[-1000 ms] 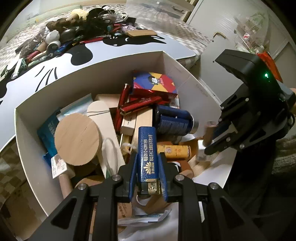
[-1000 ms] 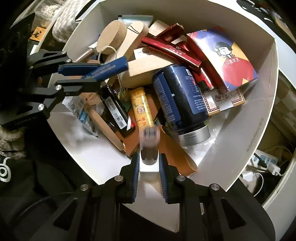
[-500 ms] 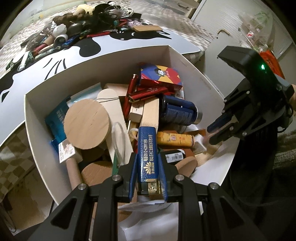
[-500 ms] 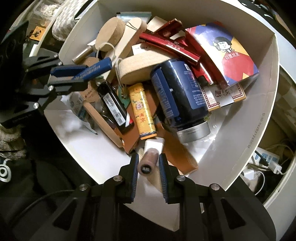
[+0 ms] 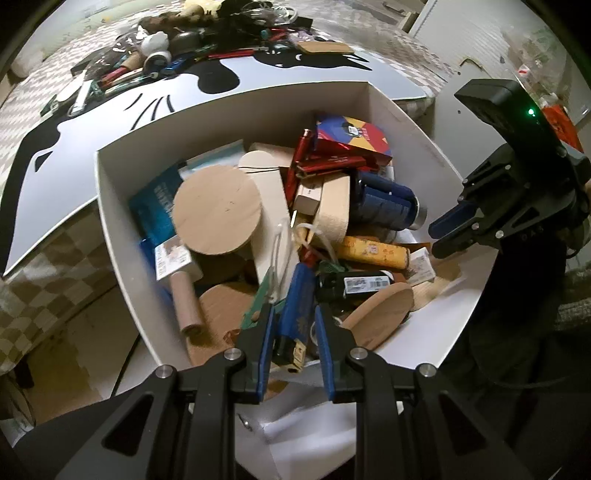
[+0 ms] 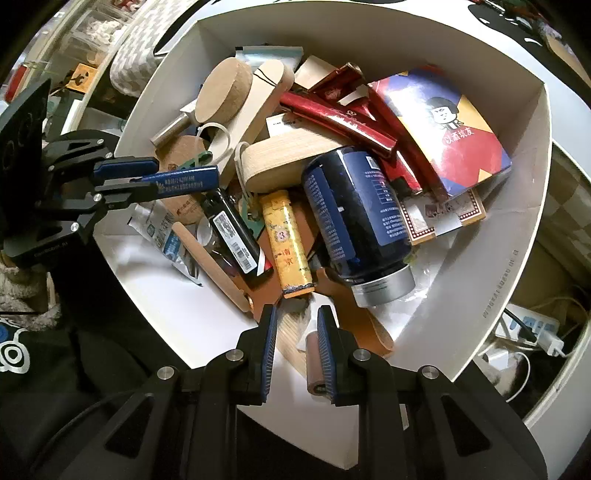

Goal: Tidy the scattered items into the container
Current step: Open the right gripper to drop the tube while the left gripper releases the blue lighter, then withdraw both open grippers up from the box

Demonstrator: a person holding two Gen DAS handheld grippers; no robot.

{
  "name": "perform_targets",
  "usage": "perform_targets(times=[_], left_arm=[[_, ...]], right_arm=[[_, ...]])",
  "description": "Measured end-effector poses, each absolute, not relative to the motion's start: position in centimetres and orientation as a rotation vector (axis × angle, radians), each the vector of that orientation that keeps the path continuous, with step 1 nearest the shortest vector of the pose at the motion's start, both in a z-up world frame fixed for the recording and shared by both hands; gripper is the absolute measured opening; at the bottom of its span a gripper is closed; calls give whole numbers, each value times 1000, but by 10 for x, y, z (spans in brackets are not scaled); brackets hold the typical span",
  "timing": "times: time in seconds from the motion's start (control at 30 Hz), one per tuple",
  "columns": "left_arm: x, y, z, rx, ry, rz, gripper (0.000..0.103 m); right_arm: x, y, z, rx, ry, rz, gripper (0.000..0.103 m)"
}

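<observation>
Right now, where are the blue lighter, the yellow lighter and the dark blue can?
blue lighter (image 5: 300, 295), left wrist view, on its body.
yellow lighter (image 6: 285, 240), right wrist view, mid-body.
dark blue can (image 6: 354, 218), right wrist view, on its side label.

A home room, checkered cloth (image 5: 55, 266) over the surface, white cupboard door (image 5: 461, 40), power strip (image 6: 532, 328) with cables on the floor, household clutter (image 5: 207, 33) at the surface's far edge.

Blue lighter (image 5: 297, 299): lower end hidden between the left gripper (image 5: 293, 334) pads, contact unclear.
Brown cylinder (image 6: 315, 360): near end partly masked by the right gripper (image 6: 295, 341) pad.
Pile on the sheet (image 5: 192, 48): too small and blurred to sort.
Box (image 6: 517, 258) floor: mostly buried.
Yellow tube (image 6: 285, 242) text: unreadable.
</observation>
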State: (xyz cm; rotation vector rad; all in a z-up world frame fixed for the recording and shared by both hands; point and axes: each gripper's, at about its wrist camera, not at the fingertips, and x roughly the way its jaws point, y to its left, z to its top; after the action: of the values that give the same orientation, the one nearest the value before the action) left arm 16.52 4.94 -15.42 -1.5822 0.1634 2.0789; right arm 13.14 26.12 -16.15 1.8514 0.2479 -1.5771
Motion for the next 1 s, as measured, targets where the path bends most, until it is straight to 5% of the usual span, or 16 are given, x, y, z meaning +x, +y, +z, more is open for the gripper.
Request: perform_targets(times=[0.33, 0.4, 0.47, 0.5, 0.7, 0.77, 0.8, 0.9, 1.0], left_arm=[[172, 46, -152, -1636, 207, 2102, 23], [172, 45, -152, -1645, 198, 2114, 46], [172, 44, -150, -1648, 187, 2127, 62], [172, 44, -149, -1645, 182, 2134, 62], [167, 47, -147, -1643, 177, 2160, 64], [167, 48, -145, -1637, 175, 2172, 77], [166, 48, -145, -1633, 174, 2178, 86], [165, 50, -142, -1621, 171, 2196, 91], [164, 51, -140, -1608, 169, 2215, 95]], right_arm=[[129, 258, -162, 1806, 223, -1595, 23], [129, 257, -161, 1792, 220, -1599, 24], [129, 255, -158, 1777, 219, -1605, 47], [130, 254, -157, 1763, 224, -1608, 72], [134, 251, -149, 1696, 228, -1623, 73], [134, 252, -148, 1684, 207, -1632, 75], [134, 254, -147, 1677, 200, -1640, 83], [134, 257, -145, 1652, 179, -1672, 102], [133, 262, -143, 1634, 140, -1706, 103]])
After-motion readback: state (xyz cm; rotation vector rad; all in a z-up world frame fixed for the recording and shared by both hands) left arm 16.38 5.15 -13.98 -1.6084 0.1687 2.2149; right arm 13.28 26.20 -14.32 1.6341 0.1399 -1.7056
